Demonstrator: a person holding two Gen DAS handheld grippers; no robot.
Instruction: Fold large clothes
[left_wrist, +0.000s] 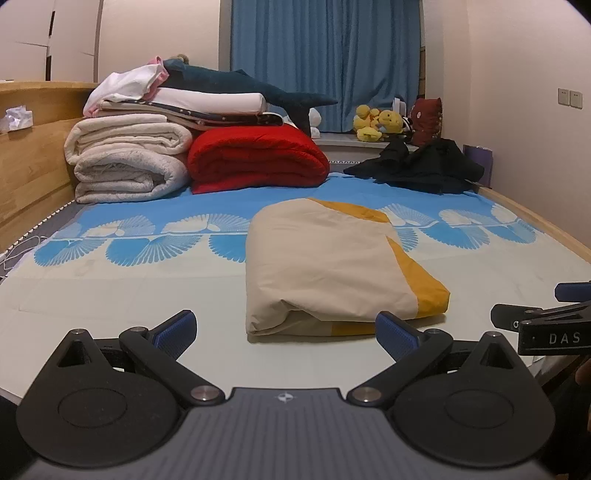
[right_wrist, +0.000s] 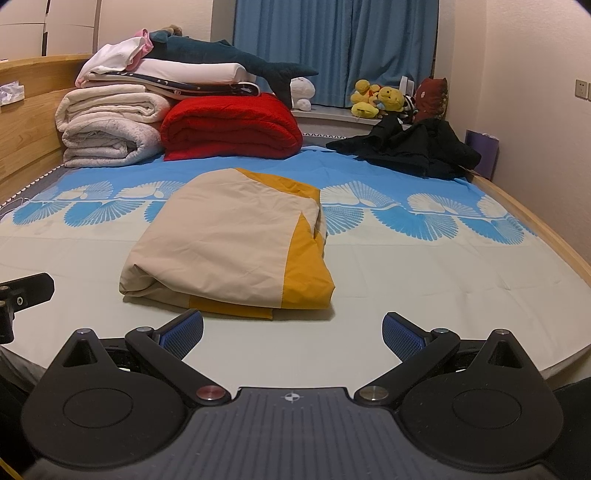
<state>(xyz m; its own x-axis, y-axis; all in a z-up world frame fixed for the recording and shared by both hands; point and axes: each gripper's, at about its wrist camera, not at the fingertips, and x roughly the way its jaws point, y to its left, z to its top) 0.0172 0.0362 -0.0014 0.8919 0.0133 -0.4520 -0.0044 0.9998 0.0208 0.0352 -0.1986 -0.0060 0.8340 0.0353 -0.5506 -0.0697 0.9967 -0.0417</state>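
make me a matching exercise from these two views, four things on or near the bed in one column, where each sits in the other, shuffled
Things:
1. beige and mustard folded garment
2. red folded quilt
3. black crumpled clothes
4. yellow plush toys

Places:
A. on the ledge below the blue curtain
B. far right part of the bed, near the wall
C. middle of the bed, just ahead of both open grippers
D. far end of the bed, beside the white rolled blankets

Pairs: 1-C, 2-D, 3-B, 4-A
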